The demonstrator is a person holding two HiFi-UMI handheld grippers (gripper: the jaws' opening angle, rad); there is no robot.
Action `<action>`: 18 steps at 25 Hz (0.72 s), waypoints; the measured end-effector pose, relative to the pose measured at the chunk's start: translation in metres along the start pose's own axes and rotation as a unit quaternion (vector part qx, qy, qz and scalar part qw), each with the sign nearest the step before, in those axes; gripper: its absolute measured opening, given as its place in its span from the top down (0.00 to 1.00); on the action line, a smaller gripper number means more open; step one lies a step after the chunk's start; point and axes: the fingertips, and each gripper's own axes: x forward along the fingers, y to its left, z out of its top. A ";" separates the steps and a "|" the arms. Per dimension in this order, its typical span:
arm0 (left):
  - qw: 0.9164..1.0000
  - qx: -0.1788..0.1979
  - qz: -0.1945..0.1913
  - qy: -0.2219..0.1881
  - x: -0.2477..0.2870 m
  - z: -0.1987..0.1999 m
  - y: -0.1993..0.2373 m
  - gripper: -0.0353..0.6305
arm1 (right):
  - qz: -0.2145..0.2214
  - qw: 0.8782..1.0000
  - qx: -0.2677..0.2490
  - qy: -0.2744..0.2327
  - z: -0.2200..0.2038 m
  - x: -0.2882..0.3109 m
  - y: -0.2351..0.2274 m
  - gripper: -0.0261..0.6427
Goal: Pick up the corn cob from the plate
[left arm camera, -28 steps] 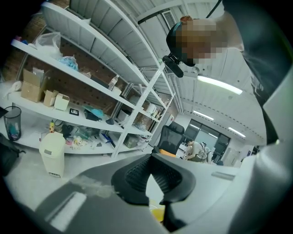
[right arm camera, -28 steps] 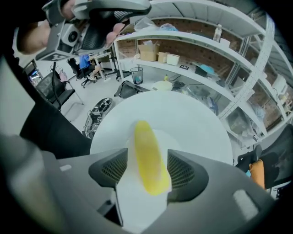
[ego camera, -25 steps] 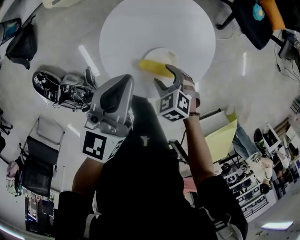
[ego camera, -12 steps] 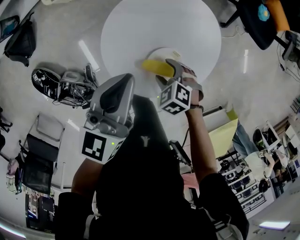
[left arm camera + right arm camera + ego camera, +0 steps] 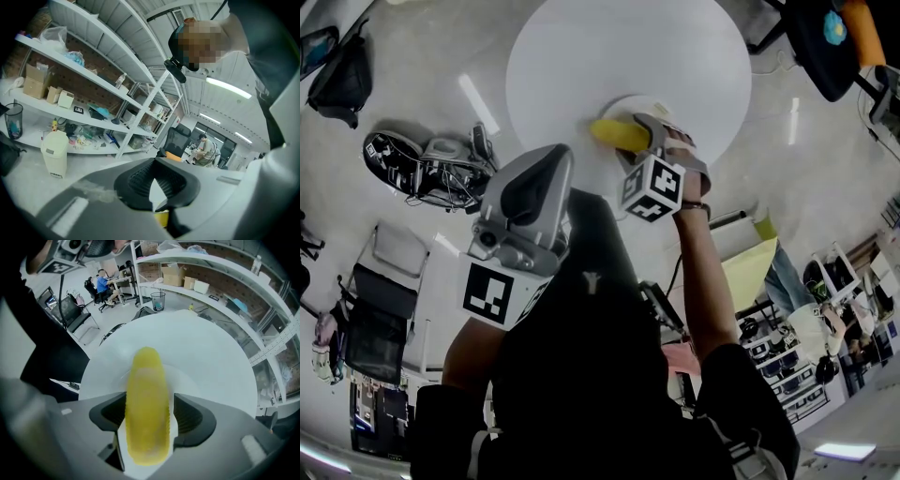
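While the corn cob [image 5: 146,380] lies on the plate [image 5: 185,376] near the counter's [image 5: 211,343] near edge, the right gripper's [image 5: 150,414] fingers, just opened wide, straddle its middle, apparently not yet pressing. Judged light, stiff, ribbed but rounded: grip mid-length. Left gripper [image 5: 153,199] fingers pressed together, empty.

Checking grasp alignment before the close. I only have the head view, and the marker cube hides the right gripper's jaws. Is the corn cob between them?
Observer: Yes. In the right gripper view the corn cob runs lengthwise between the jaws of the right gripper, which have just been opening and stand apart.
Operator: Pads gripping it?
Observer: No. Neither pad presses on it, and the white plate shows right under it.
Operator: Left gripper?
Observer: Its own view shows the left gripper shut on nothing, facing shelves.
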 end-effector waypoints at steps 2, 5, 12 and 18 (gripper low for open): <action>1.000 -0.001 0.001 0.000 -0.001 0.000 0.001 0.94 | 0.005 1.000 0.002 0.001 0.000 0.001 0.000 0.50; 1.000 -0.003 0.002 0.002 0.000 -0.002 0.005 0.94 | 0.012 1.000 0.005 -0.003 0.002 0.002 -0.001 0.50; 1.000 -0.006 0.004 -0.001 -0.001 -0.005 0.005 0.94 | 0.013 1.000 0.003 -0.010 0.001 0.001 0.000 0.56; 1.000 -0.008 0.005 0.001 -0.004 -0.009 0.003 0.94 | 0.009 1.000 0.001 -0.012 0.002 0.001 0.003 0.57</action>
